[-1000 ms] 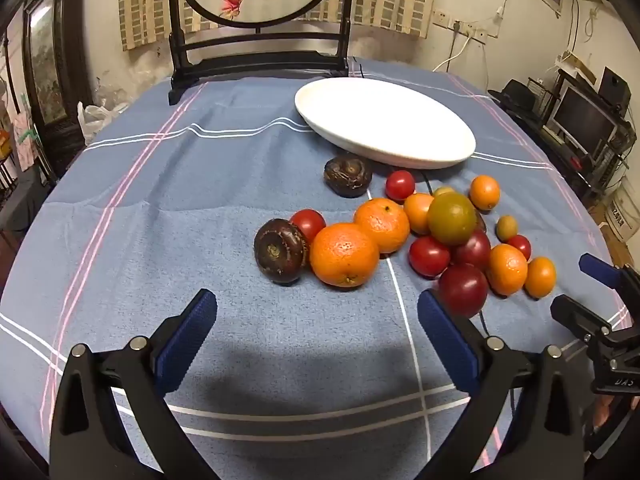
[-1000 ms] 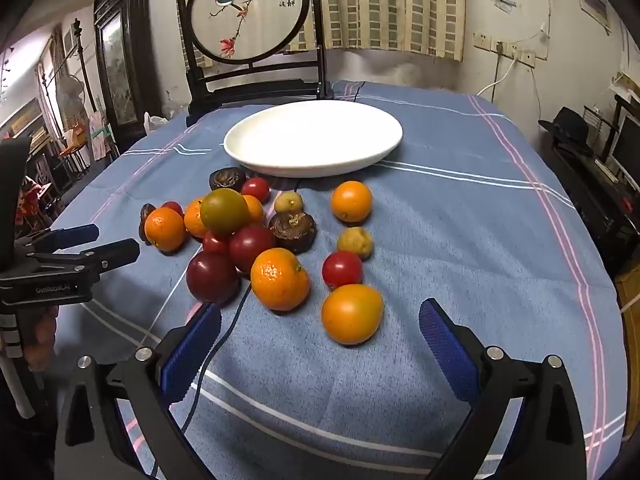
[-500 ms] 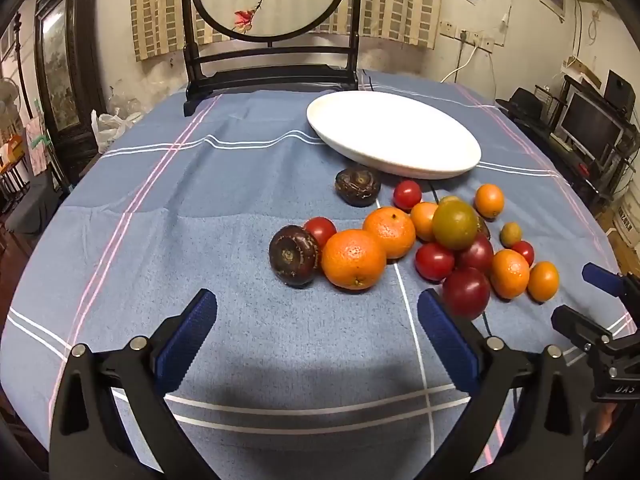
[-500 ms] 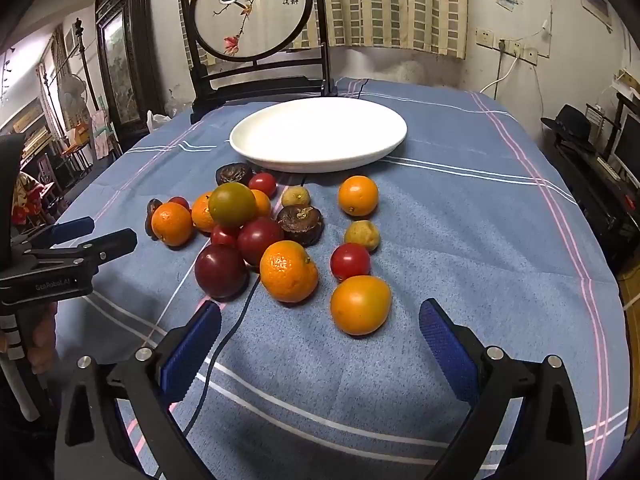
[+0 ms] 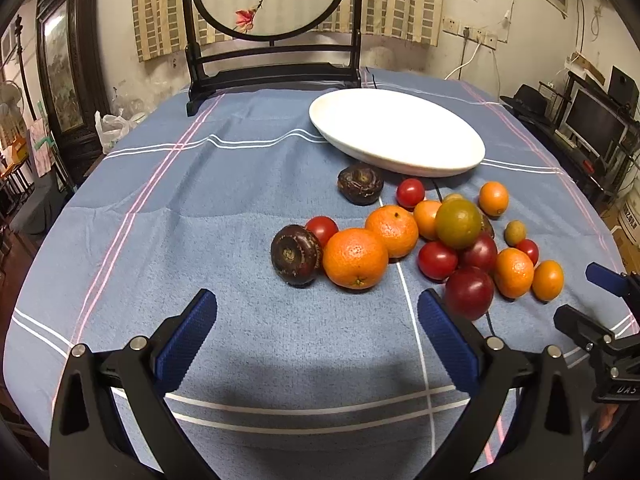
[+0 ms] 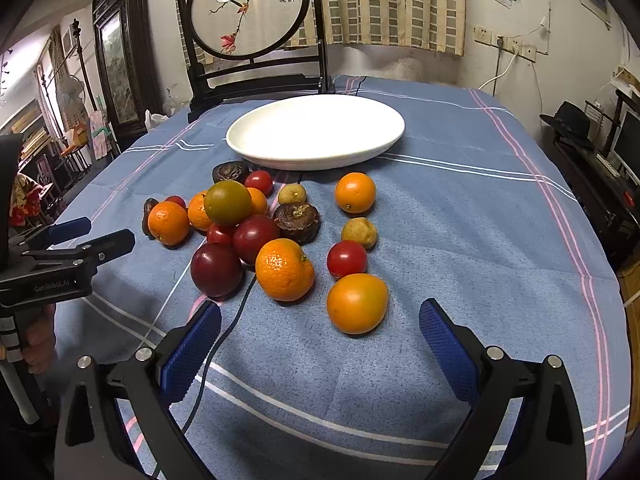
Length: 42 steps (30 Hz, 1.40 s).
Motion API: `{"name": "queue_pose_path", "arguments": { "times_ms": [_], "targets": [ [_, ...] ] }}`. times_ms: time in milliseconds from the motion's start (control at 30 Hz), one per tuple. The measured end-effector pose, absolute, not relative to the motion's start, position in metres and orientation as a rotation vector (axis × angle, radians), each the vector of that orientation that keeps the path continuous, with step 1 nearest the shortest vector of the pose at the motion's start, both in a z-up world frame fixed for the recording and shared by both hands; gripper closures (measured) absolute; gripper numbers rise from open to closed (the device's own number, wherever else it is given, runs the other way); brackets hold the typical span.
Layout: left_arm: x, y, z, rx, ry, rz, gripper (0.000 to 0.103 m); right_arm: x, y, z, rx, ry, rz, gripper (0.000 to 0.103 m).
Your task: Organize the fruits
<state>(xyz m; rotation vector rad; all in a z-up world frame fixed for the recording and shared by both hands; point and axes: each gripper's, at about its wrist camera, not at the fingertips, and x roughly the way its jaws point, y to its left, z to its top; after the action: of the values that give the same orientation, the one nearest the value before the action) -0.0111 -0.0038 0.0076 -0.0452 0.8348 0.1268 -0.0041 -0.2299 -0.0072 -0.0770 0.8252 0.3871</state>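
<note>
A pile of fruit lies on the blue tablecloth: oranges, red tomatoes, dark plums, a green-brown fruit and brown wrinkled fruits. An empty white plate (image 5: 396, 136) sits behind it, also in the right wrist view (image 6: 316, 130). My left gripper (image 5: 316, 340) is open and empty, just short of a large orange (image 5: 355, 258) and a dark round fruit (image 5: 295, 255). My right gripper (image 6: 320, 348) is open and empty, just short of a smooth orange (image 6: 357, 303) and a mandarin (image 6: 285, 270).
A dark wooden stand with a round painted screen (image 5: 272, 0) stands at the table's far edge. A thin black cable (image 6: 228, 328) runs across the cloth under the fruit. The other gripper shows at each view's side (image 6: 68, 256). Furniture and monitors stand to the right.
Both grippers have drawn back and tilted up a little, so the fruit sits lower and the screen shows more. No fruit has moved. Both stay open.
</note>
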Motion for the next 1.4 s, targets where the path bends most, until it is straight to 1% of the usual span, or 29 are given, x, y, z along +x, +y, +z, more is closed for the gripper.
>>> {"name": "queue_pose_path", "arguments": {
  "times_ms": [567, 1400],
  "targets": [
    [-0.007, 0.003, -0.001, -0.077, 0.874, 0.133, 0.005, -0.002, -0.223, -0.012, -0.099, 0.843, 0.385, 0.004],
    [-0.008, 0.007, -0.003, -0.081, 0.878, 0.147, 0.005, -0.001, -0.221, -0.014, -0.097, 0.849, 0.393, 0.004]
  ]
}}
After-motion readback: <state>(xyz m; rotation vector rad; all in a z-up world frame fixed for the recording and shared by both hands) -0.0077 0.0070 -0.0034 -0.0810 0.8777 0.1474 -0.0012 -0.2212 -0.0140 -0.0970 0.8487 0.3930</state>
